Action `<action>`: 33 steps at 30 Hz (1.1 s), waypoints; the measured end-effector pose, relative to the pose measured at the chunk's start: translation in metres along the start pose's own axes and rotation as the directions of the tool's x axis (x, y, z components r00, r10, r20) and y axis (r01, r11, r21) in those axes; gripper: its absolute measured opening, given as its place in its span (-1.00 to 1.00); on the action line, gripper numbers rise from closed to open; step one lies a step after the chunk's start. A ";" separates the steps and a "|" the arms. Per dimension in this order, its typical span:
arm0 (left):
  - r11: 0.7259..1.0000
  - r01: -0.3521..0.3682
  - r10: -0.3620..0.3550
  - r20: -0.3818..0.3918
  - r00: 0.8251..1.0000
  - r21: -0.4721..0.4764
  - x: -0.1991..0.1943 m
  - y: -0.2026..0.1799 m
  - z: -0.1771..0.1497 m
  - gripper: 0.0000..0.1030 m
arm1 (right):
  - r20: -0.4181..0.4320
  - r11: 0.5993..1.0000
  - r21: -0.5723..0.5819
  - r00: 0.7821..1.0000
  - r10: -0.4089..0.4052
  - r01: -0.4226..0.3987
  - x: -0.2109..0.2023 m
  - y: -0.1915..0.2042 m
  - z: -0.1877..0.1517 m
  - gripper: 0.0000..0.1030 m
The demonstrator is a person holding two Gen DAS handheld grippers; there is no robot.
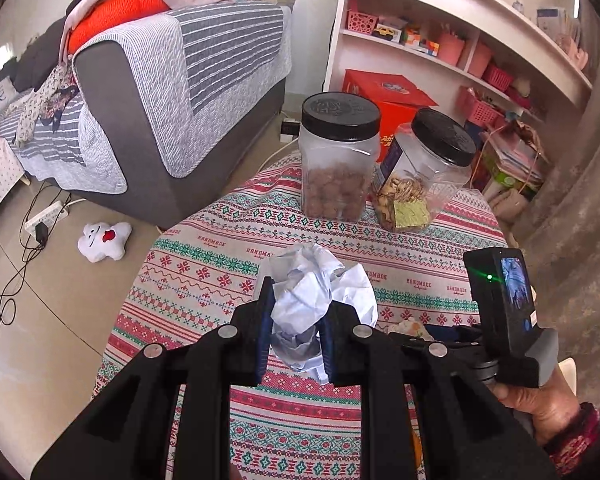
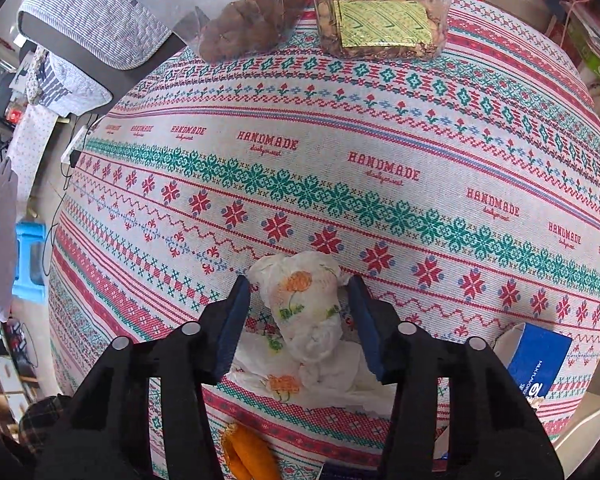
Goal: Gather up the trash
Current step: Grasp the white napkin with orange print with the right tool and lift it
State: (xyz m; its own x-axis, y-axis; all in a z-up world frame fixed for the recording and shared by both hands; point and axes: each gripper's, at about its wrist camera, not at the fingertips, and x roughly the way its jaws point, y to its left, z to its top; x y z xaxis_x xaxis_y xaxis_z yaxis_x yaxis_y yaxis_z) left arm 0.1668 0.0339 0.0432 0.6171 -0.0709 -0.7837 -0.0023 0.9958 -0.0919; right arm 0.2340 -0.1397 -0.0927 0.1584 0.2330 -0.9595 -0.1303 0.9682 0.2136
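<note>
My left gripper (image 1: pixel 298 300) is shut on a crumpled ball of white paper (image 1: pixel 312 300) and holds it above the patterned tablecloth (image 1: pixel 204 264). My right gripper (image 2: pixel 300 292) is open, its fingers on either side of a crumpled floral napkin (image 2: pixel 304 308) that lies on the tablecloth (image 2: pixel 340 160); the pads stand apart from it. An orange peel (image 2: pixel 248 456) lies near the front edge under the gripper. A blue carton (image 2: pixel 540 360) lies at the right. The right gripper's body (image 1: pixel 504 312) also shows in the left wrist view.
Two clear jars with black lids, one with brown balls (image 1: pixel 338 160) and one with nuts (image 1: pixel 420 176), stand at the table's far side. A grey sofa (image 1: pixel 160 100), a white shelf (image 1: pixel 440 40), a red box (image 1: pixel 384 96) and floor cables (image 1: pixel 28 240) surround the table.
</note>
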 end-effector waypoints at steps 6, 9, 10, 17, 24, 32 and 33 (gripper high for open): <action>1.000 -0.014 0.014 -0.016 1.000 -0.020 0.004 0.005 0.000 -0.60 | 0.047 1.000 0.028 0.999 0.002 -0.004 -0.003 0.005 0.001 -0.44; 0.999 -0.020 0.020 -0.028 0.999 -0.025 0.008 0.007 -0.001 -0.60 | 0.104 0.999 0.043 0.994 0.016 -0.021 -0.016 0.004 -0.003 -0.44; 0.999 -0.021 0.020 -0.029 0.999 -0.025 0.008 0.007 -0.001 -0.60 | 0.131 0.998 0.050 0.991 0.028 -0.035 -0.022 0.005 -0.005 -0.44; 0.999 -0.027 0.026 -0.029 0.999 -0.031 0.009 0.007 -0.001 -0.60 | 0.298 0.996 0.064 0.954 0.040 -0.062 -0.070 0.016 -0.018 -0.44; 0.999 -0.019 0.019 -0.021 1.000 -0.032 0.008 0.003 -0.003 -0.59 | 0.467 0.993 0.114 0.884 -0.014 -0.045 -0.123 0.009 -0.052 -0.44; 0.999 -0.023 0.025 0.098 0.995 -0.025 -0.012 -0.015 -0.007 -0.59 | 0.625 0.988 0.134 0.767 -0.141 0.072 -0.149 0.002 -0.079 -0.43; 0.999 -0.025 0.028 0.121 0.992 -0.022 -0.016 -0.018 -0.007 -0.59 | 0.642 0.988 0.131 0.752 -0.150 0.085 -0.153 0.002 -0.081 -0.43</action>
State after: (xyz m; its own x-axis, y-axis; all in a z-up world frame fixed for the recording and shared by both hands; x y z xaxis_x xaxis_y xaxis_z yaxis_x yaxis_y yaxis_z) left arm 0.1512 0.0165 0.0530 0.7073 -0.0355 -0.7061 -0.0355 0.9957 -0.0856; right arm 0.1304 -0.1803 0.0394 0.7671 0.0890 -0.6353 0.0126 0.9880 0.1536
